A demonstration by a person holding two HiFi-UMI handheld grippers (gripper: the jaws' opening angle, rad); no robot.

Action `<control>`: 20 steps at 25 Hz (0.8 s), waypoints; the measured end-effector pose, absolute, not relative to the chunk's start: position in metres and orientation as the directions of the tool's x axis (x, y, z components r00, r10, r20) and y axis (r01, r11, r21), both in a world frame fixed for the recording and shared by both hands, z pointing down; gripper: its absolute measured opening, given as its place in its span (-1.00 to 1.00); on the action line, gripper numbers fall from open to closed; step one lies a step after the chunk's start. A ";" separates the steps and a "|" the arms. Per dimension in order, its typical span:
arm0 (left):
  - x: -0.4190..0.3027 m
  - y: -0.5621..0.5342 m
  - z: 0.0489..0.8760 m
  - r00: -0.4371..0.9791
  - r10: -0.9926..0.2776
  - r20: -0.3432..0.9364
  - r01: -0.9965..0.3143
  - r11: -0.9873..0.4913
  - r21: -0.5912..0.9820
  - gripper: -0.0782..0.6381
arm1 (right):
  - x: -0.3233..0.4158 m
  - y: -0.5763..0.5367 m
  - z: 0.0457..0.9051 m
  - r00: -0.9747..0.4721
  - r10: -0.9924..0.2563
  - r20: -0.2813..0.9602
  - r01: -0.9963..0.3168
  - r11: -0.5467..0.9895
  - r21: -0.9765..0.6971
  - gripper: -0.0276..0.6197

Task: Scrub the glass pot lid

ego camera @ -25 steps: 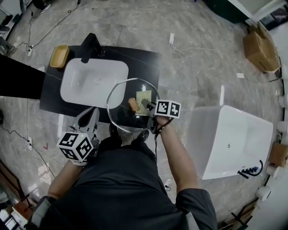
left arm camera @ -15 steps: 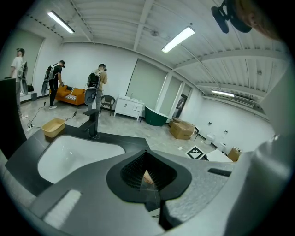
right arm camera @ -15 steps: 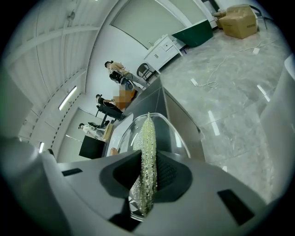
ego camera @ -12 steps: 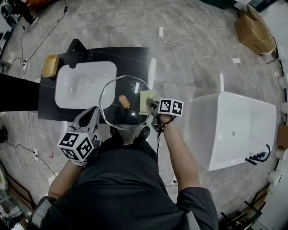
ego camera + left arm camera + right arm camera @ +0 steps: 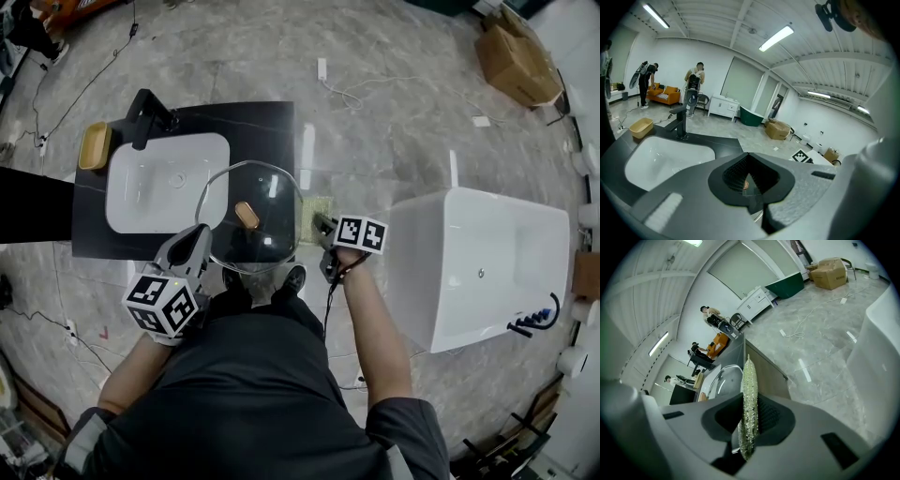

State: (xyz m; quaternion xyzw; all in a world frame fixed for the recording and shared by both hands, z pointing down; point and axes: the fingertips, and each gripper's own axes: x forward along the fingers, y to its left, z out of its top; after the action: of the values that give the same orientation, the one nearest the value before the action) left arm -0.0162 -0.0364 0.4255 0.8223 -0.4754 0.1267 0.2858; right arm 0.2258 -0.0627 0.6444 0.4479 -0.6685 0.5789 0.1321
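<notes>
Glass, clear and domed, the lid (image 5: 267,234) hangs at the middle of the head view, over the near right corner of the black counter (image 5: 272,127), with its brown knob (image 5: 247,215) at its centre. My left gripper (image 5: 199,240) is clenched on the lid's lower-left rim; in the left gripper view the thin glass edge runs between the closed jaws. I judge I hold it by the rim so that the whole face stays bare for rubbing.

My right gripper (image 5: 323,225) is clamped on a yellow-green scouring pad (image 5: 316,206). In the right gripper view the pad (image 5: 750,404) stands edge-on and upright between the jaws, and most of it sticks out past them, which leaves plenty free to press on glass. The pad lies just beside the lid's right edge; I cannot tell whether it touches.

Further out, the white sink (image 5: 141,202) and its black tap (image 5: 148,114) fill the upper left, close enough, I think, to catch drips. A white bathtub (image 5: 487,272) stands well apart at the right.
</notes>
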 end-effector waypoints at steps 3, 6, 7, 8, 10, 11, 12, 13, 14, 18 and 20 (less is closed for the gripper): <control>-0.020 -0.036 0.422 0.515 -0.715 0.473 -0.855 -0.385 0.349 -0.78 | 0.224 -0.063 0.625 -0.562 -0.491 0.666 -0.736 -0.070 -0.673 -0.71; -0.031 -0.034 0.421 0.503 -0.726 0.469 -0.860 -0.367 0.353 -0.78 | 0.198 -0.063 0.601 -0.595 -0.524 0.609 -0.704 -0.025 -0.710 -0.71; -0.035 -0.034 0.421 0.498 -0.730 0.469 -0.863 -0.360 0.356 -0.78 | 0.183 -0.061 0.596 -0.611 -0.524 0.594 -0.696 -0.002 -0.718 -0.71; -0.040 -0.034 0.421 0.493 -0.733 0.469 -0.864 -0.352 0.359 -0.78 | 0.166 -0.057 0.594 -0.626 -0.517 0.584 -0.691 0.019 -0.723 -0.71; -0.049 -0.032 0.422 0.486 -0.736 0.472 -0.867 -0.336 0.369 -0.78 | 0.129 -0.043 0.599 -0.647 -0.492 0.582 -0.685 0.042 -0.727 -0.71; -0.053 -0.031 0.422 0.481 -0.737 0.474 -0.868 -0.328 0.372 -0.78 | 0.114 -0.034 0.605 -0.652 -0.482 0.585 -0.683 0.038 -0.730 -0.71; -0.056 -0.030 0.422 0.477 -0.738 0.477 -0.870 -0.321 0.373 -0.78 | 0.101 -0.027 0.611 -0.654 -0.478 0.586 -0.676 0.022 -0.736 -0.71; -0.060 -0.029 0.422 0.473 -0.739 0.479 -0.872 -0.316 0.373 -0.78 | 0.093 -0.021 0.616 -0.650 -0.483 0.586 -0.668 -0.003 -0.744 -0.71; -0.062 -0.028 0.423 0.470 -0.740 0.482 -0.874 -0.313 0.372 -0.78 | 0.090 -0.017 0.622 -0.642 -0.493 0.587 -0.662 -0.029 -0.749 -0.71; -0.065 -0.028 0.433 0.474 -0.724 0.501 -0.873 -0.313 0.374 -0.78 | 0.099 -0.016 0.634 -0.600 -0.489 0.633 -0.717 -0.023 -0.697 -0.71; -0.059 -0.029 0.436 0.490 -0.710 0.507 -0.866 -0.330 0.374 -0.78 | 0.108 -0.016 0.636 -0.587 -0.486 0.648 -0.736 -0.013 -0.677 -0.71</control>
State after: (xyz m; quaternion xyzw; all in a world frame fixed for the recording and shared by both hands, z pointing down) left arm -0.0590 -0.0289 0.4360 0.8057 -0.4891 0.1267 0.3092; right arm 0.1082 -0.0156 0.6364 0.4404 -0.6935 0.5591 0.1119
